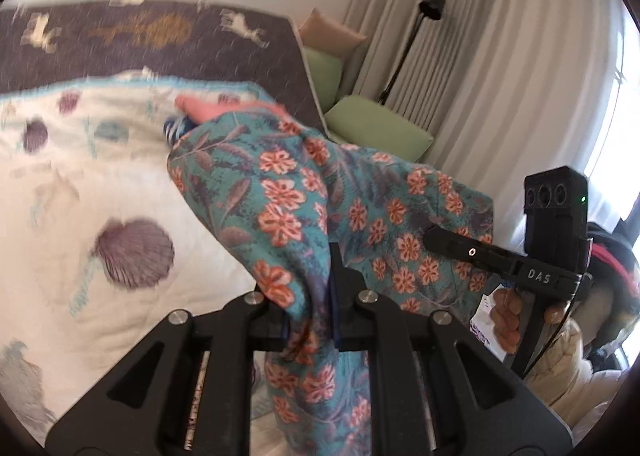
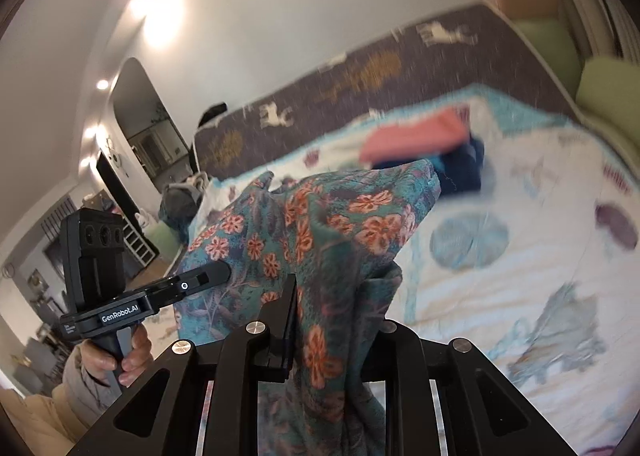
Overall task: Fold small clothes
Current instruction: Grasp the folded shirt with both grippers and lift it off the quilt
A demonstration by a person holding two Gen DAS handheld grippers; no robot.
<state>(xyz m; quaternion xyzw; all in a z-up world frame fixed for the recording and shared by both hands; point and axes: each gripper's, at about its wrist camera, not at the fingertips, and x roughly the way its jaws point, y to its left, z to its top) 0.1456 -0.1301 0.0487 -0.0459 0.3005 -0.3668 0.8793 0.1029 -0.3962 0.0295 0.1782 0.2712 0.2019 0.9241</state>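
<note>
A teal garment with orange flowers (image 1: pixel 304 192) hangs lifted above the bed, stretched between both grippers. In the left wrist view my left gripper (image 1: pixel 316 296) is shut on one bunched edge of it, and cloth spills down over the jaws. The right gripper's tip (image 1: pixel 440 236) presses into the same garment further right, held by a hand (image 1: pixel 508 320). In the right wrist view my right gripper (image 2: pixel 332 312) is shut on another edge of the garment (image 2: pixel 320 224); cloth hides one of its fingers. The left gripper (image 2: pixel 216 270) bites the fabric at the left.
A white quilt with shell prints (image 1: pixel 100 184) covers the bed. A folded pink cloth (image 2: pixel 416 136) lies on dark blue clothes (image 2: pixel 464 168) farther back. Behind are a dark animal-pattern blanket (image 1: pixel 160 40), green cushions (image 1: pixel 380 124), a black floor lamp (image 1: pixel 408 44) and curtains.
</note>
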